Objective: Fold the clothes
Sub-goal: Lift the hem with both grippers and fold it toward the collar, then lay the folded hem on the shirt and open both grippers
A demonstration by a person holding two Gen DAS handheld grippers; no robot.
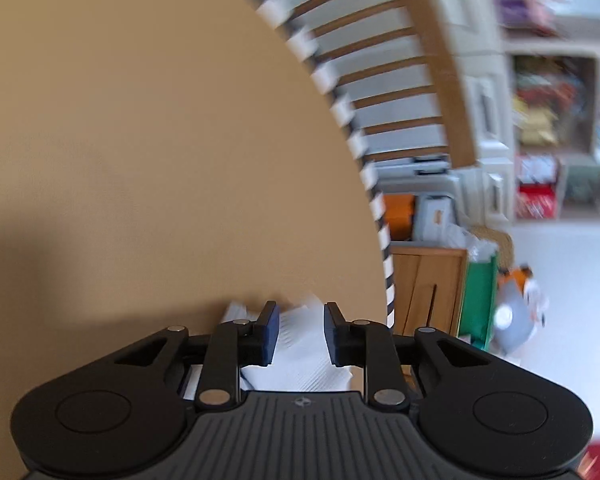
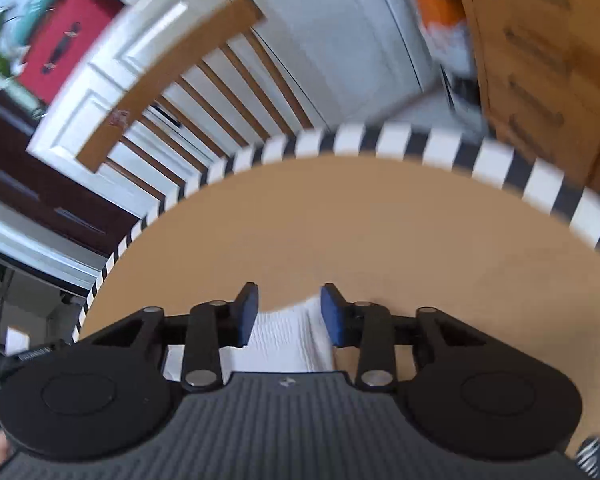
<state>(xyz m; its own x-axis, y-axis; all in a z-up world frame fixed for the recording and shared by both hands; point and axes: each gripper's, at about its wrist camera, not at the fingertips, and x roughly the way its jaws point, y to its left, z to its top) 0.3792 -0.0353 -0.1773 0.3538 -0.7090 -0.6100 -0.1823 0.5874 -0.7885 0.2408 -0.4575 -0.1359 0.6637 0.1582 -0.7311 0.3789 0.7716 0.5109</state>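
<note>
White cloth (image 1: 300, 354) | lies between parted left hand-held gripper (image 1: 301, 332) pads, untouched

Each tool is built the same way: the left tool (image 1: 302, 334) and the right tool (image 2: 288, 316) are carried on a dark grey ribbed body marked with a small pale emblem at its front edge. Two round black housings with shallow circular recesses are set at the sides, and black linkage arms are pinned with silver rivets. The black fingers (image 1: 340, 334) are faced with dark blue pads (image 2: 247, 312).
</note>
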